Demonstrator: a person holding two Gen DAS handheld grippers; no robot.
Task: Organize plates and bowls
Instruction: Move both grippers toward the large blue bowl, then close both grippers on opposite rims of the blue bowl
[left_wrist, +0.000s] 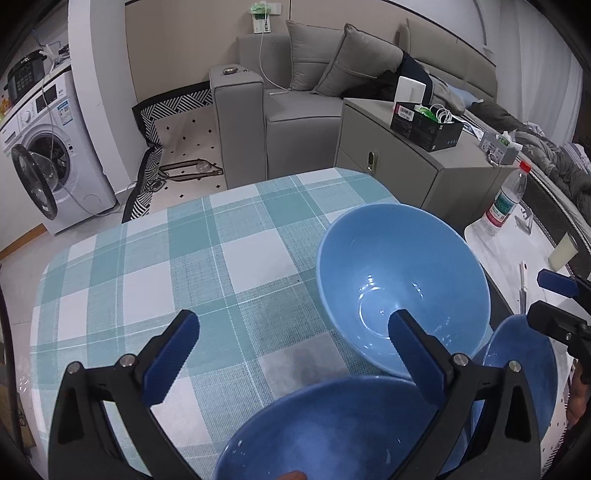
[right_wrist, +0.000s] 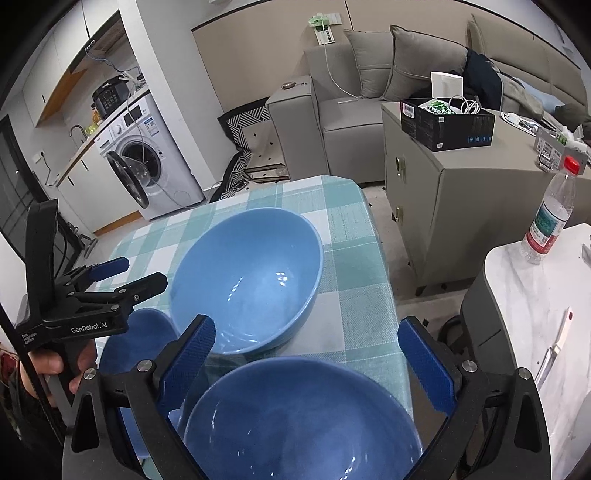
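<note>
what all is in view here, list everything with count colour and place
bowls: two, light blue, far bowl and near bowl on the checked cloth
plate: one, darker blue, left of the bowls
tablecloth: one, teal and white check, over the table
water bottle: one, clear with red cap, on the marble side table
cabinet: one, grey, black box on top
sofa: one, grey, behind the table
washing machine: one, white, door open, far left
left gripper: black and blue, open
right gripper: same, open

"GenRobot.AI" – white lettering on left claw (right_wrist: 127, 275) body; other labels illegible.
</note>
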